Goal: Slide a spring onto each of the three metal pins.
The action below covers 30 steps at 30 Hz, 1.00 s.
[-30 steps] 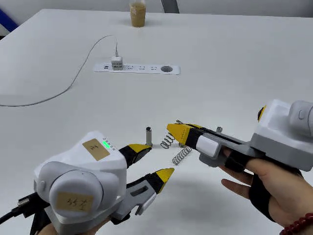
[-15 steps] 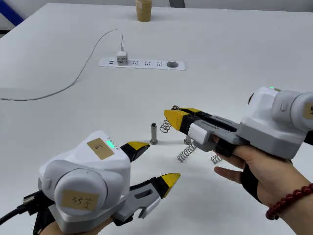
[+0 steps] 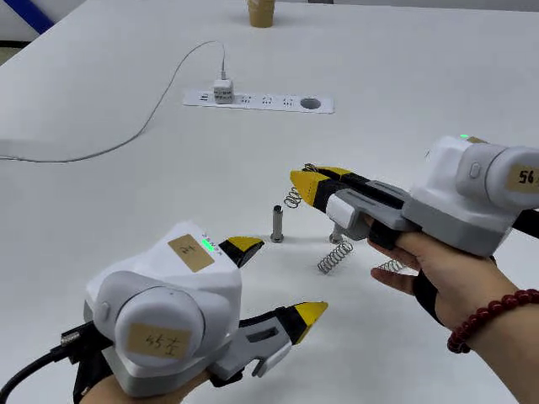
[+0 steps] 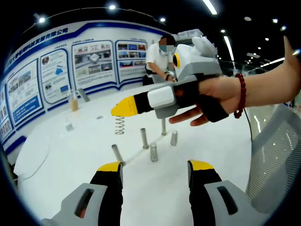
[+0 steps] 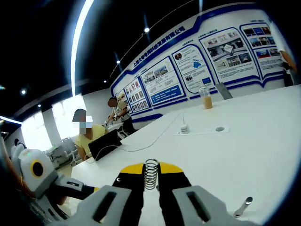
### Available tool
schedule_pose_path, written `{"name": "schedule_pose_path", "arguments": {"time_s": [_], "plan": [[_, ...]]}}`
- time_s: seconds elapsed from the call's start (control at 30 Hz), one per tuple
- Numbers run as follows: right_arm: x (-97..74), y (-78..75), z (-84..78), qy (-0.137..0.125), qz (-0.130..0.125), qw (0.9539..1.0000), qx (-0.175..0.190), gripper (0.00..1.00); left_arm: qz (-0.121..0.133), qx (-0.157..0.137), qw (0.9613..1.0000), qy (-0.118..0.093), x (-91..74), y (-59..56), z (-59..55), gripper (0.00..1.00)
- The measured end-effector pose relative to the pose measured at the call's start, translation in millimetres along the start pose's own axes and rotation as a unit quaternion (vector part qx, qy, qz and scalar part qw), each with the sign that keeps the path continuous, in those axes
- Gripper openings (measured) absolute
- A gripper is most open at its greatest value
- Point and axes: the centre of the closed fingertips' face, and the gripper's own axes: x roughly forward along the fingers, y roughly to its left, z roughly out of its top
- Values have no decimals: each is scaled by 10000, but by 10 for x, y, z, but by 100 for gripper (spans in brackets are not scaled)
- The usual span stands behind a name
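My right gripper (image 3: 303, 181) is shut on a small wire spring (image 3: 293, 199) that hangs from its yellow tips; the same spring (image 5: 151, 173) stands between the closed jaws in the right gripper view. The spring hangs just right of and slightly above an upright metal pin (image 3: 276, 224). A second pin (image 3: 337, 233) stands partly hidden under the right gripper. In the left gripper view three pins (image 4: 144, 138) stand below the held spring (image 4: 120, 125). Two loose springs (image 3: 335, 257) lie on the table. My left gripper (image 3: 278, 279) is open and holds nothing, nearer than the pins.
A white power strip (image 3: 257, 101) with a plugged charger (image 3: 223, 90) and a cable (image 3: 152, 118) lies farther back on the white table (image 3: 421, 76). A cup (image 3: 261, 12) stands at the far edge. People sit in the background of both gripper views.
The right gripper has lifted the spring up from the table and carried it closer to the upright pin. The left gripper stays open in about the same place. The head camera has shifted.
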Motion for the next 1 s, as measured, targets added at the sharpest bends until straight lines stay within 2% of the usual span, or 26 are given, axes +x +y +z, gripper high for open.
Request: {"name": "schedule_pose_path", "arguments": {"time_s": [0.2, 0.4, 0.7, 1.0], "plan": [[90, -19, -51, 95, -21, 9997, -204, 11, 6, 29, 10000, -12, 8, 0, -7, 61], [165, -52, -128, 210, -55, 9990, -385, 11, 54, -99, 9999, 7, 7, 38, -23, 65], [243, -102, -208, 333, -119, 9975, -608, 11, 39, -157, 9999, 43, 17, 26, -38, 73], [286, -76, -299, 499, -113, 9935, -1020, 11, 56, -194, 9998, 73, 14, 39, -53, 76]]}}
